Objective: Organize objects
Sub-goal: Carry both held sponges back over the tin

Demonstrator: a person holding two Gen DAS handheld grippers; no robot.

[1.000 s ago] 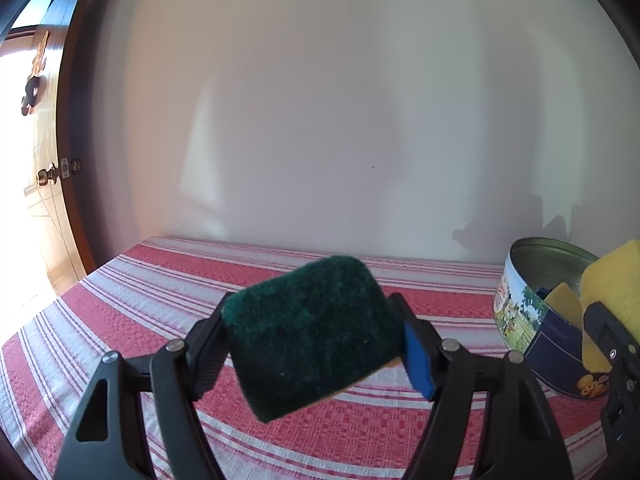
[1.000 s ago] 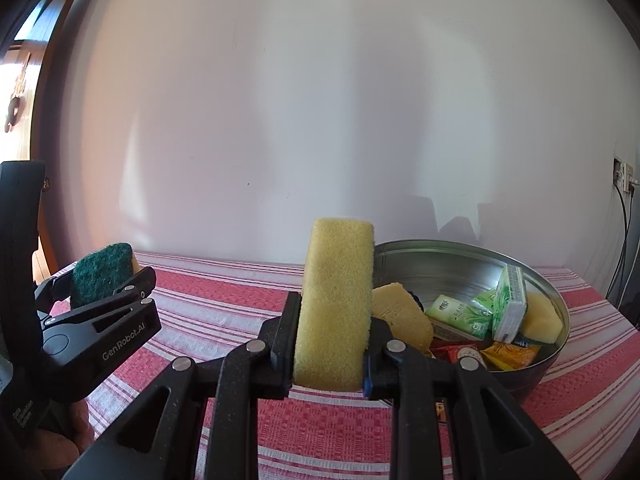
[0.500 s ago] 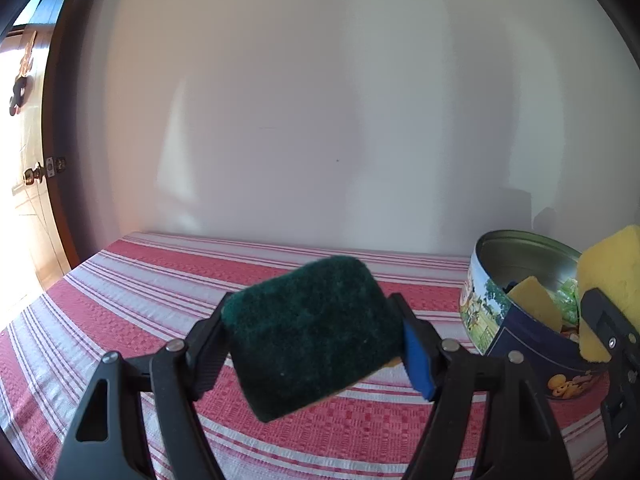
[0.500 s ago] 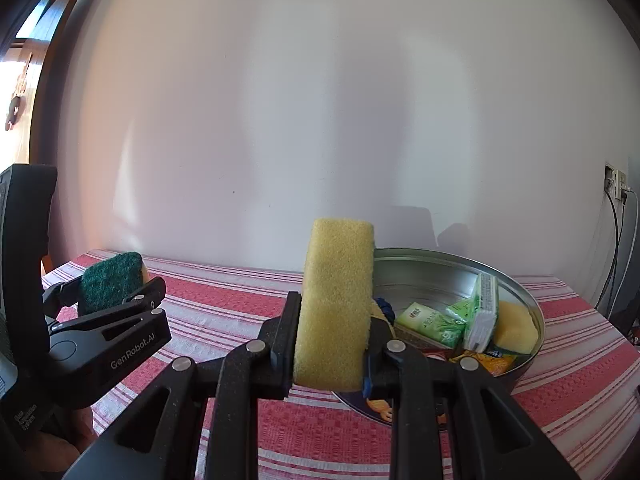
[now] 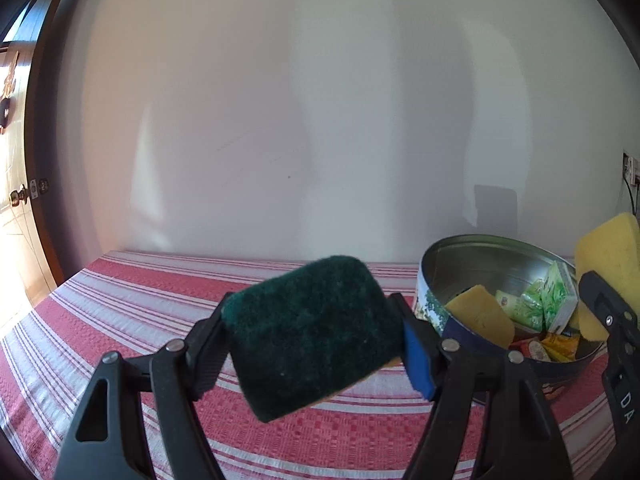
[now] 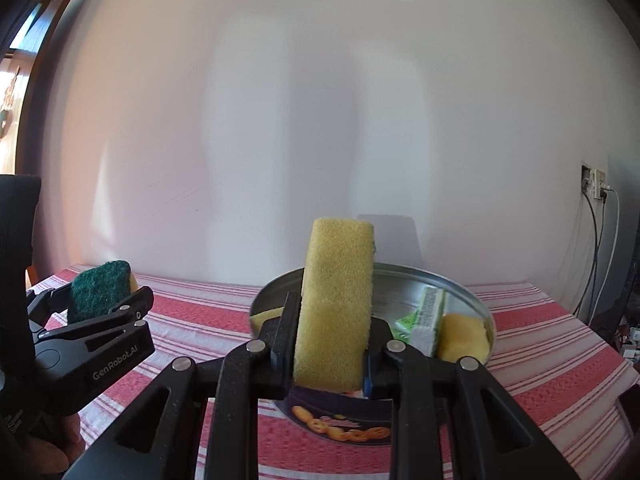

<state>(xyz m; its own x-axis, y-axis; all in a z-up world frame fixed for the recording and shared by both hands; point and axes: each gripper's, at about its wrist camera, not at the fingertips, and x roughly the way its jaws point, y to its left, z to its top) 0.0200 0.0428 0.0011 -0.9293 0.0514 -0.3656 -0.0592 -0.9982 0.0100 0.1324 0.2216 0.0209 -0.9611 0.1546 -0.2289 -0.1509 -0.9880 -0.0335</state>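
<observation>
My left gripper is shut on a sponge with its dark green scouring side facing me, held above the striped cloth; it also shows as the green-topped sponge at the left of the right wrist view. My right gripper is shut on a yellow sponge standing on end, just in front of the round tin. In the left wrist view the round tin sits right of my gripper, with the yellow sponge at the right edge.
The tin holds another yellow sponge, green packets and small orange wrappers. A red and white striped cloth covers the table against a white wall. A door stands at the left; a wall socket with cables is at the right.
Both grippers have shifted to the right along the table, sponges still gripped. The tin has come nearer the middle of both views, and the yellow sponge now stands before its near rim.
</observation>
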